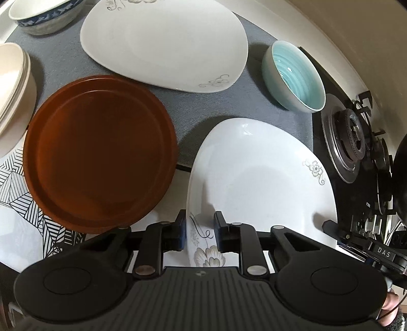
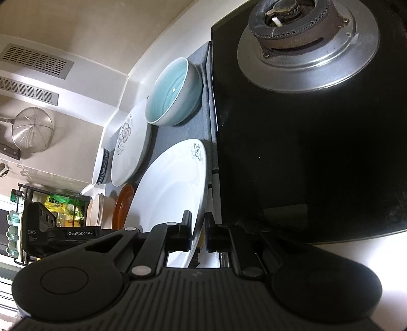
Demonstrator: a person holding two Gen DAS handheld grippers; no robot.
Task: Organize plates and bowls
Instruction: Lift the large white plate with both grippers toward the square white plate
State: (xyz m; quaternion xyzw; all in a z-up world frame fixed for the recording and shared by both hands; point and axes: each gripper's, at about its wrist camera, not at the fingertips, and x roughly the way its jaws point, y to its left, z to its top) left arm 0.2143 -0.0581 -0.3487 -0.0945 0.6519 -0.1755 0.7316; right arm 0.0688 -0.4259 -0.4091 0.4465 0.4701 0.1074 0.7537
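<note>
A white flowered plate (image 1: 259, 183) lies at the counter's near right; it also shows in the right wrist view (image 2: 168, 193). My left gripper (image 1: 199, 233) straddles its near rim, jaws a little apart around the edge. My right gripper (image 2: 198, 229) straddles the plate's right rim, jaws close on either side. A second white flowered plate (image 1: 165, 43) lies on the grey mat (image 1: 229, 107) behind. A brown plate stack (image 1: 99, 152) sits to the left. A teal bowl (image 1: 295, 76) stands at the back right.
A blue-patterned bowl (image 1: 43, 15) stands at the back left and cream bowls (image 1: 12, 86) at the left. A black gas hob (image 2: 305, 127) with a burner (image 1: 353, 135) borders the plate on the right. A striped cloth (image 1: 23, 193) lies under the brown plates.
</note>
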